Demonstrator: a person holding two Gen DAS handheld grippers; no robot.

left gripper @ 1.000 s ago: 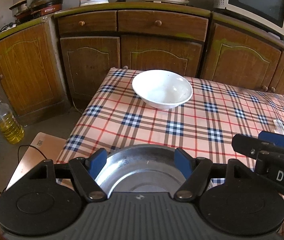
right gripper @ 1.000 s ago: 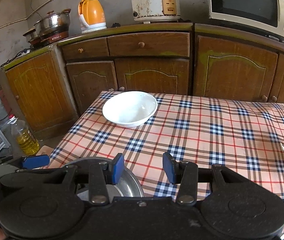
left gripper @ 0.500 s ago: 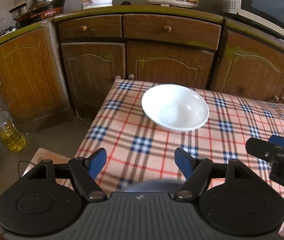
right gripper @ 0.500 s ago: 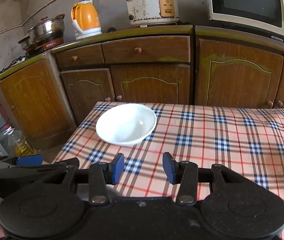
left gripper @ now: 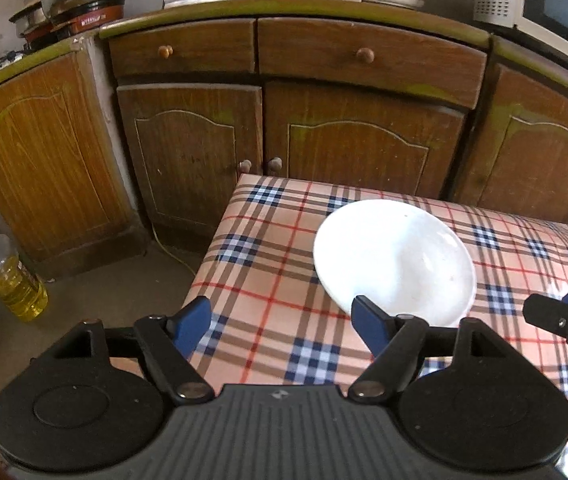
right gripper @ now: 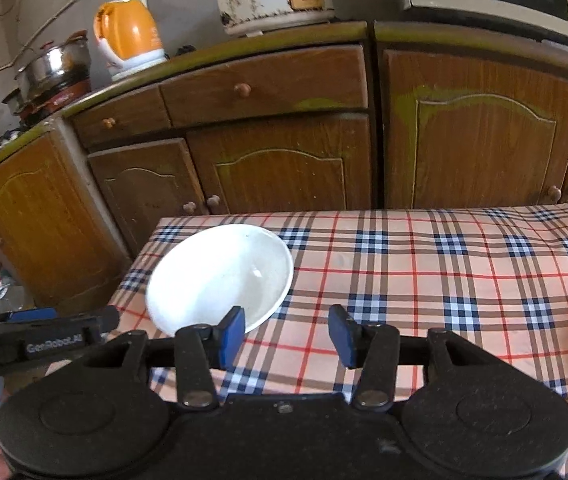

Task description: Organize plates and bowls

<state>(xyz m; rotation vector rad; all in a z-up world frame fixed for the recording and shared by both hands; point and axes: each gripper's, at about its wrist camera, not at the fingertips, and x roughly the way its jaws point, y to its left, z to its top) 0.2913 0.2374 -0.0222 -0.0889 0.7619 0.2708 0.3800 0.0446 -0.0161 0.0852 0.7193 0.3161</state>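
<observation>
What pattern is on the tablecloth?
Plaid: peach tablecloth with red, brown and navy-white checks, clearest in the right wrist view.

- The left gripper (left gripper: 281, 322) is built of black plastic, with two round discs at 7 and 5 o'clock and a grey ribbed panel between them.
- Blue pads (left gripper: 368, 322) are fitted on its fingers; silver rivets are seen at the linkage pivots.
- The right gripper (right gripper: 286, 336) is made all black, with blue fingertips (right gripper: 231, 330).
- White "GenRobot.AI" lettering is printed on the gripper body seen at 9 o'clock in the right wrist view.
- Bare skin is visible at 8 o'clock there.
</observation>
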